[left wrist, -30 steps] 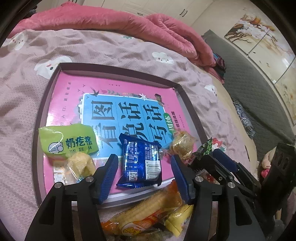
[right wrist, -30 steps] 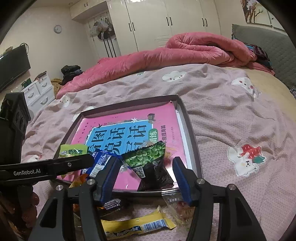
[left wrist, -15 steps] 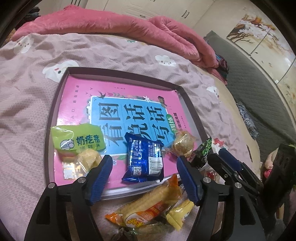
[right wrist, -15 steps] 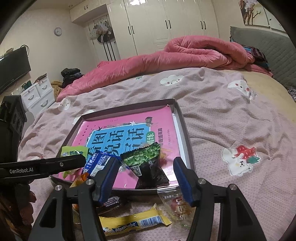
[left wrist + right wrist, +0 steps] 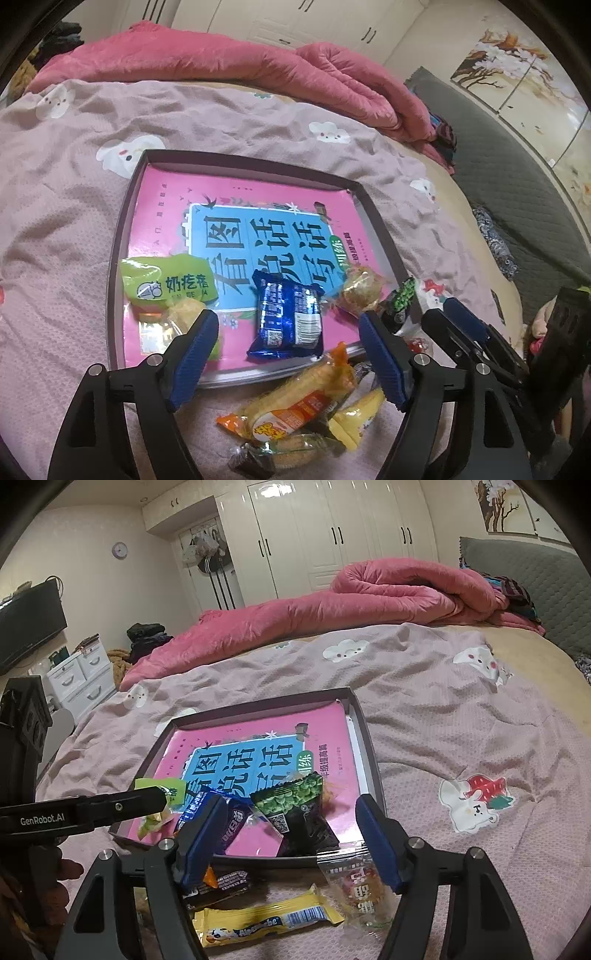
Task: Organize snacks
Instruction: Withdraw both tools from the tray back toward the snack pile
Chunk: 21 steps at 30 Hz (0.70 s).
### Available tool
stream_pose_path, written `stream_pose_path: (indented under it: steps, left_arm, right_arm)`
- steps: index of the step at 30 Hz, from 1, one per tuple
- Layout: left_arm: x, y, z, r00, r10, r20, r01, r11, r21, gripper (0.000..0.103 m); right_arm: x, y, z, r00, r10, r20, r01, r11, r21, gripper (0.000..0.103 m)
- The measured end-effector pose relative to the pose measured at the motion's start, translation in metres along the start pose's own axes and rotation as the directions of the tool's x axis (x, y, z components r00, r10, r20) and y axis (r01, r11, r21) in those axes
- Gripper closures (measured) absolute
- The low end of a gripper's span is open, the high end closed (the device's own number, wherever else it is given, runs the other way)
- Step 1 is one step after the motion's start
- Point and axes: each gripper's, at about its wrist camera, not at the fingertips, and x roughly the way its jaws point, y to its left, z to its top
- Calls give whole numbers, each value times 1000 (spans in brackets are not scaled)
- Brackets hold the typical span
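Both grippers have just been opening, and neither has anything pressed between its pads. The left gripper (image 5: 288, 358) stands wide, and the blue biscuit pack (image 5: 288, 319) that sat closely flanked by its jaws a second ago now lies free on the tray (image 5: 122, 236), just beyond the gap. The right gripper (image 5: 286, 840) is likewise parted; the green pea packet (image 5: 295, 814) rests between its jaws at the tray's near edge, touched by neither pad. I read this as two snacks just delivered, with the next pick to come from the loose heap. Counted in the left view, beyond the jaws the tray holds five: the lime-green pouch (image 5: 166, 286), a small yellow sweet (image 5: 184, 310) behind the left pad, the blue pack, a golden wrapped cake (image 5: 360, 291) and the pea packet. Nearer than the tips, off the tray, the right view shows three clearly: a yellow bar (image 5: 266, 919), a dark wrapper (image 5: 221, 884) and a clear packet (image 5: 360, 890); the left view adds an orange corn-sausage pack (image 5: 295, 402). Others beneath it I cannot separate.
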Motion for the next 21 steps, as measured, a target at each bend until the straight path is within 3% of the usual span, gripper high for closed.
stream_pose_path:
  steps: [21]
  left_arm:
    - [-29, 3, -4, 998, 47, 32, -47, 999, 3, 21]
  right_arm:
    - [-23, -7, 1, 999, 8, 40, -9, 1000, 25, 24]
